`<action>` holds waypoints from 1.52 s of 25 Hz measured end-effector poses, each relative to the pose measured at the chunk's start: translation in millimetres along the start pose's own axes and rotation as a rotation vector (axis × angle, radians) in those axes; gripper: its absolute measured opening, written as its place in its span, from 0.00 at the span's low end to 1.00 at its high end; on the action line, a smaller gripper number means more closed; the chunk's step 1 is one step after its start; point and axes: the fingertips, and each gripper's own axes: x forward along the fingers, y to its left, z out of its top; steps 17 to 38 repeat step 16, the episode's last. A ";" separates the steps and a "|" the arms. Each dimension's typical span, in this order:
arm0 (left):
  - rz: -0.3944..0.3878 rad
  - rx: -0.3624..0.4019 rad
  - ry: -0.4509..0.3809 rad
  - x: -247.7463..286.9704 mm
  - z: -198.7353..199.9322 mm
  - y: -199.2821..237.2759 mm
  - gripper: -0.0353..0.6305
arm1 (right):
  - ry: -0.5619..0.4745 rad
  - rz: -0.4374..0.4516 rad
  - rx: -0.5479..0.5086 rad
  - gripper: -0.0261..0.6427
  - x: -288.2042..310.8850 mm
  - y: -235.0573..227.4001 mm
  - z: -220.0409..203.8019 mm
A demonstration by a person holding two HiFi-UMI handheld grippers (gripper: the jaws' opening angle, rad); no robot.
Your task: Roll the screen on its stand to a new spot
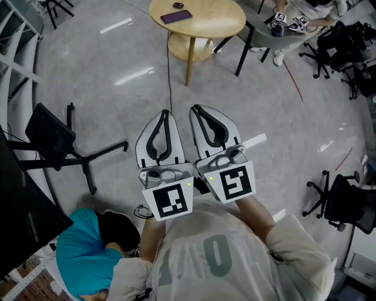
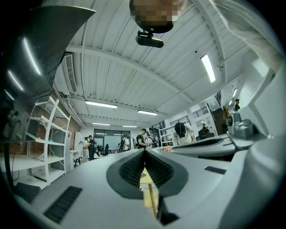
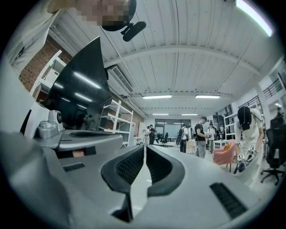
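The screen (image 1: 20, 203) is a big black panel at the far left of the head view, and its black stand (image 1: 82, 157) spreads legs over the grey floor. It also fills the upper left of the right gripper view (image 3: 78, 89). Both grippers are held side by side close to the person's chest, well right of the stand and apart from it. My left gripper (image 1: 165, 111) is shut with nothing in it; the left gripper view shows its pads closed together (image 2: 144, 151). My right gripper (image 1: 194, 107) is also shut and empty, its tips meeting (image 3: 145, 146).
A round wooden table (image 1: 223, 23) with a dark phone (image 1: 176, 16) stands ahead, and a cable (image 1: 170, 76) runs over the floor toward it. A person in a teal shirt (image 1: 88, 253) crouches at lower left. Office chairs (image 1: 346, 203) stand at right. White shelving (image 3: 111, 120) lines the wall.
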 end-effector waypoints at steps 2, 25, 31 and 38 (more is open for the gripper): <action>0.003 -0.003 -0.001 1.0 0.1 -0.5 0.08 | -0.001 0.002 0.001 0.08 0.3 -0.8 -0.1; 0.010 -0.008 -0.001 4.1 0.7 4.0 0.08 | 0.010 0.005 -0.005 0.08 3.2 -0.6 -2.6; 0.010 -0.008 -0.001 4.1 0.7 4.0 0.08 | 0.010 0.005 -0.005 0.08 3.2 -0.6 -2.6; 0.010 -0.008 -0.001 4.1 0.7 4.0 0.08 | 0.010 0.005 -0.005 0.08 3.2 -0.6 -2.6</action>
